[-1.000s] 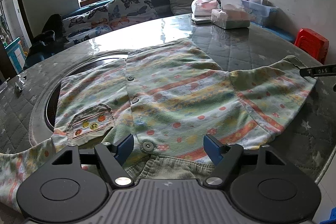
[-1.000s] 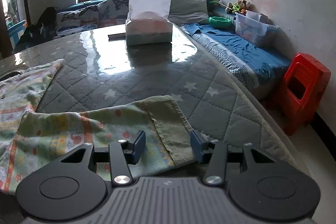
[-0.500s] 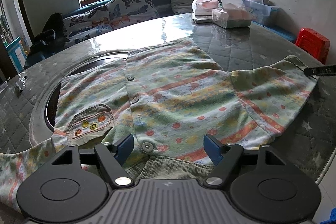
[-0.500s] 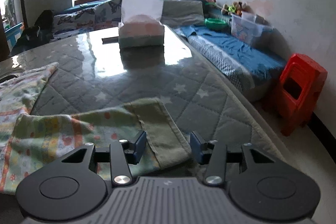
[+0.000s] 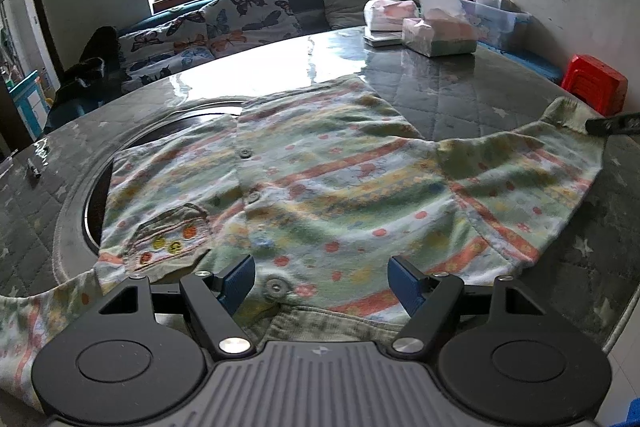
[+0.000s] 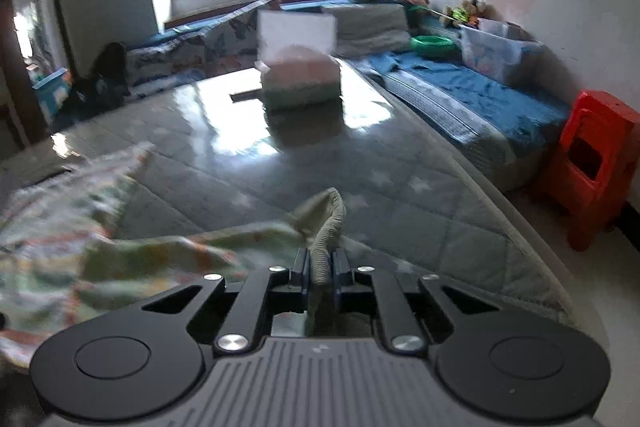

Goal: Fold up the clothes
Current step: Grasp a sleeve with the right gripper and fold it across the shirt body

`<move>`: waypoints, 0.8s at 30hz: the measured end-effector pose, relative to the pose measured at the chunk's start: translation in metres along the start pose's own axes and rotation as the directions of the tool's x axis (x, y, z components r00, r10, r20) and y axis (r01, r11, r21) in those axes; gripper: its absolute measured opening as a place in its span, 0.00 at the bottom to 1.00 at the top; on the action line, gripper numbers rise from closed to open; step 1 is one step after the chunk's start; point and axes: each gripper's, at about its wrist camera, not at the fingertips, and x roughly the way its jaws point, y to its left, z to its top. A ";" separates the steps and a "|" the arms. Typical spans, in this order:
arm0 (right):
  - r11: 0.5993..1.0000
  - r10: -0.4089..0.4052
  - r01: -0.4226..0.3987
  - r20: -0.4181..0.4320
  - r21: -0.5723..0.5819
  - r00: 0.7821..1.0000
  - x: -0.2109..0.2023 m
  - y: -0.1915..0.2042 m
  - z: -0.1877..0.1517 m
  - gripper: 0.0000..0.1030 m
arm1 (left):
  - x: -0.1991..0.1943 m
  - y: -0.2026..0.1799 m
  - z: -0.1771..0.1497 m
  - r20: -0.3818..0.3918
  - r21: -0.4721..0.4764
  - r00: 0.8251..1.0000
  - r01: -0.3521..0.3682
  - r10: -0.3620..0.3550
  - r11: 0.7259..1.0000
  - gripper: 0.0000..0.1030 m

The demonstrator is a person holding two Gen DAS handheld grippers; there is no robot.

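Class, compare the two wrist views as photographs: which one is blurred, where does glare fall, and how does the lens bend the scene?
Left wrist view: mostly sharp, window glare streaks the table beyond the shirt, and fisheye curves the table rim. Right wrist view: motion blur smears the shirt and tissue box; the right gripper, shut on the cuff, stays crisp; the bright window is overexposed.

We can read no text, label or number anywhere; the dark strip [image 5: 614,125] at the right edge of the left wrist view carries pale marks (too blurred to make out).
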 end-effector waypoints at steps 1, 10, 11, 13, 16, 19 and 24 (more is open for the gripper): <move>1.000 0.016 -0.016 0.011 -0.012 1.000 -0.005 0.006 0.004 0.09 | -0.001 0.003 0.000 0.002 -0.008 1.000 -0.003 0.003 1.000 0.74; 0.961 0.239 -0.224 0.074 -0.163 0.968 -0.041 0.097 0.041 0.08 | -0.016 0.040 -0.007 0.037 -0.083 0.998 -0.038 0.041 0.996 0.74; 0.952 0.264 -0.247 0.075 -0.183 0.962 -0.043 0.110 0.044 0.08 | -0.019 0.045 -0.009 0.042 -0.092 0.998 -0.042 0.046 0.995 0.74; 0.930 0.315 -0.294 0.066 -0.222 0.947 -0.047 0.136 0.049 0.08 | -0.023 0.056 -0.012 0.051 -0.111 0.997 -0.051 0.057 0.992 0.74; 0.893 0.384 -0.359 0.044 -0.270 0.922 -0.048 0.175 0.053 0.08 | -0.028 0.072 -0.017 0.057 -0.149 0.996 -0.065 0.074 0.987 0.74; 0.858 0.433 -0.406 0.017 -0.315 0.901 -0.048 0.211 0.054 0.08 | -0.032 0.088 -0.023 0.062 -0.180 0.994 -0.077 0.089 0.981 0.74; 0.802 0.494 -0.473 -0.038 -0.365 0.869 -0.046 0.262 0.044 0.08 | -0.038 0.112 -0.034 0.062 -0.228 0.991 -0.101 0.117 0.968 0.75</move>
